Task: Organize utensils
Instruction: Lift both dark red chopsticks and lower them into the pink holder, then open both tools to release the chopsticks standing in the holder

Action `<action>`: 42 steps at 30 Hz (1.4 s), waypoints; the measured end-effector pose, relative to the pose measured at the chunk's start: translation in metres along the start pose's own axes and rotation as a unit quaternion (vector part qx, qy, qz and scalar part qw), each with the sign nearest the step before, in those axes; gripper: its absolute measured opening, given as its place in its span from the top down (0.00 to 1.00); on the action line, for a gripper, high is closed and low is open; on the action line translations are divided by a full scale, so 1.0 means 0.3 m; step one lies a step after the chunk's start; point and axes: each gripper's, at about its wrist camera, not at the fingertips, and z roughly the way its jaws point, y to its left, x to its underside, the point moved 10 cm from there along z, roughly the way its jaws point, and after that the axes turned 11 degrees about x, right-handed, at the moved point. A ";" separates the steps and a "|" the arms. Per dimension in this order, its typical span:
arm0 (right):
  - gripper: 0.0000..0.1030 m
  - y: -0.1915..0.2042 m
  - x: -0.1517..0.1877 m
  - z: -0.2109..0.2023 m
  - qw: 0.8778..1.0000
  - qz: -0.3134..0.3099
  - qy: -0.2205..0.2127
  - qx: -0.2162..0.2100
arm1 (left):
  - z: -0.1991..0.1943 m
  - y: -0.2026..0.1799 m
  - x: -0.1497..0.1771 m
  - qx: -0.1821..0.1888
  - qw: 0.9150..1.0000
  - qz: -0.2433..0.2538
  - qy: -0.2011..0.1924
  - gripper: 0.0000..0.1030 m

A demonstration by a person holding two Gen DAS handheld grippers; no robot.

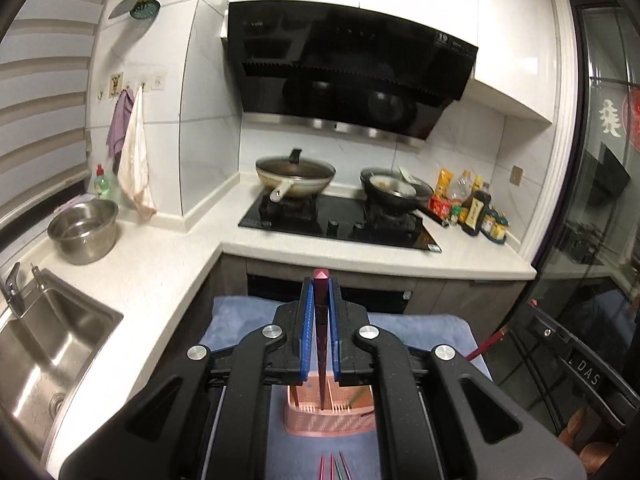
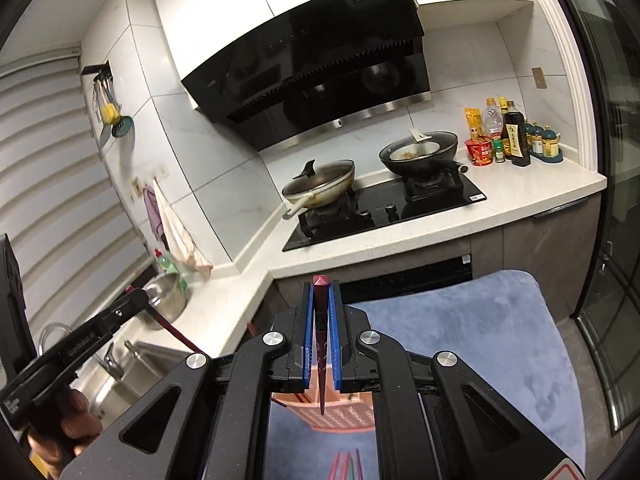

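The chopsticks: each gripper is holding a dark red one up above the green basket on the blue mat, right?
Not quite: the basket is pink, not green, as the left wrist view shows. The rest holds: the left gripper and the right gripper each clamp a dark red chopstick above it, over the blue mat.

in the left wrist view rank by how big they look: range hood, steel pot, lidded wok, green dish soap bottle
1. range hood, by far the largest
2. lidded wok
3. steel pot, close to the wok; it sits nearer the camera, so that order is unsure
4. green dish soap bottle, smallest
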 end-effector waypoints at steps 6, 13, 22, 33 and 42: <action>0.93 0.021 0.020 0.113 1.000 -0.016 0.011 0.013 | 0.086 0.036 0.020 -0.001 1.000 -0.013 0.012 0.93; 0.93 -0.026 0.123 0.224 0.998 -0.015 0.055 0.028 | 0.168 0.117 0.136 -0.009 0.998 -0.035 0.044 0.93; 0.93 -0.067 0.192 0.294 0.996 -0.014 0.082 0.044 | 0.217 0.156 0.197 -0.017 0.996 -0.050 0.065 0.93; 0.78 -0.087 0.227 0.296 0.994 -0.012 0.091 0.054 | 0.226 0.168 0.244 -0.028 0.995 -0.061 0.077 0.74; 0.68 -0.049 0.222 0.203 0.996 -0.028 0.076 0.046 | 0.138 0.144 0.252 -0.038 0.996 -0.044 0.065 0.60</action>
